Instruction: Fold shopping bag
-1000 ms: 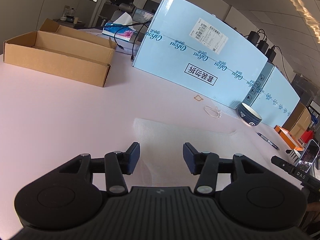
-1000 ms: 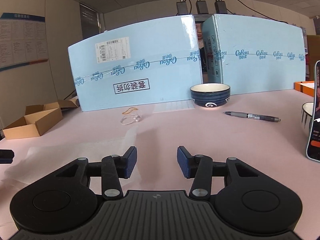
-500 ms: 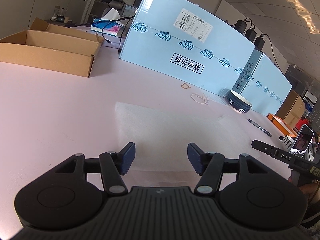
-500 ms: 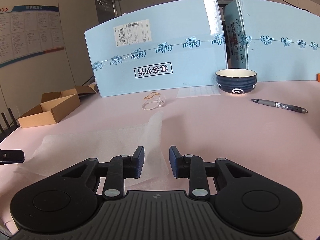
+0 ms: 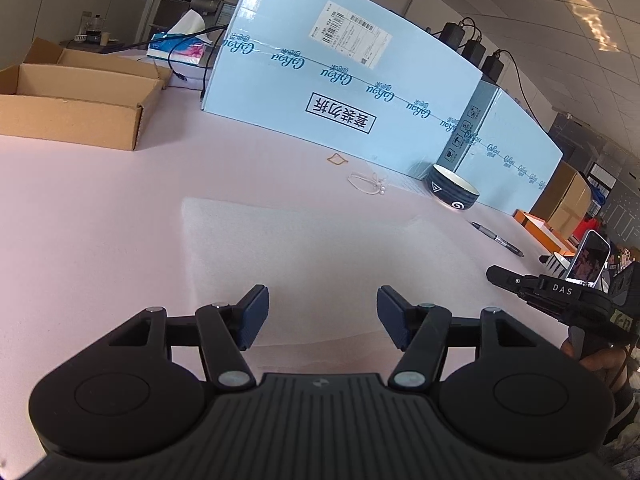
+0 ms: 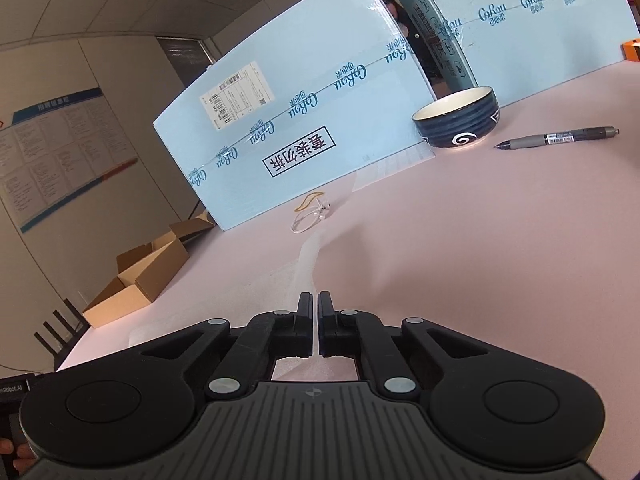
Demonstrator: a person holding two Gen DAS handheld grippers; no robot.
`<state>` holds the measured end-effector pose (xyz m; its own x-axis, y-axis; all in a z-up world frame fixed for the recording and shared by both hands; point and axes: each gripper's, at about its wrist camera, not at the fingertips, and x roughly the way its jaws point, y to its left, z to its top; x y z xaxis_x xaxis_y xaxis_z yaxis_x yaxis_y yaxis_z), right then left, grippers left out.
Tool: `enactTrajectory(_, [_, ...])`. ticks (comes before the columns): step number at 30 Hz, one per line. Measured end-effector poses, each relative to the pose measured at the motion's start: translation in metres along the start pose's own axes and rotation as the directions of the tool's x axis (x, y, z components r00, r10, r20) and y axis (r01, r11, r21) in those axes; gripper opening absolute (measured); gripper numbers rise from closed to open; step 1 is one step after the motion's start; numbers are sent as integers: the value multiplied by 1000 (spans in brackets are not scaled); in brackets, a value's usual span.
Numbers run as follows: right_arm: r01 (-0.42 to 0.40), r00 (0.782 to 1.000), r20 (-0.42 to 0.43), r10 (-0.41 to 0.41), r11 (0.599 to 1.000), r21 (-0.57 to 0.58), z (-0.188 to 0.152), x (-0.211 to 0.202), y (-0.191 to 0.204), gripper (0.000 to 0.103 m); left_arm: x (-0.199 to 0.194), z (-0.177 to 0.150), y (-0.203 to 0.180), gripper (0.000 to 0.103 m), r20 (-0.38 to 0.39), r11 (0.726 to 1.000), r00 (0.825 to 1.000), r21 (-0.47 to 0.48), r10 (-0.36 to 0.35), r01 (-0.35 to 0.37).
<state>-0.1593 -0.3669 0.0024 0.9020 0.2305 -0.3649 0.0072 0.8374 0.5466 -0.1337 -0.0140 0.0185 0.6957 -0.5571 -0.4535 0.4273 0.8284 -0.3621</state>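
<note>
Left claw [image 5: 322, 316] stands open above the near edge of the translucent shopping bag [image 5: 312, 248], which I see lying flat on the pink tabletop [image 5: 80, 208] at centre frame. Right claw [image 6: 314, 312] is pinched closed; whether it grips the bag's edge I cannot tell.

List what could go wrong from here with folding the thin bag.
1. The right gripper is shut at the bag's edge, but the film between its fingers is hard to see; it may hold only one layer, or none.
2. The left gripper is open above the bag, so nothing pins it; a pull could drag it toward the looped cord.
</note>
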Motion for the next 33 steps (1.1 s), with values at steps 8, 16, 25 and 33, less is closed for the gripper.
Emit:
enactTrajectory(8, [-26,1000,15,25,996,82,1,-5,-10,13,59,6,-76,59,-111,958,986,247,-124,148])
enactTrajectory(16, [-16,1000,3,16,992,122,2,-4,-18,27,110,-8,-150,59,-151,811,988,575,-25,109])
enactTrajectory(25, [-53,999,12,52,987,151,2,-4,-24,34,137,-12,-160,24,-97,742,990,670,103,-12])
enactTrajectory(33, [-68,997,39,62,984,162,1,-8,-26,40,120,12,-126,5,-6,793,986,596,166,-130])
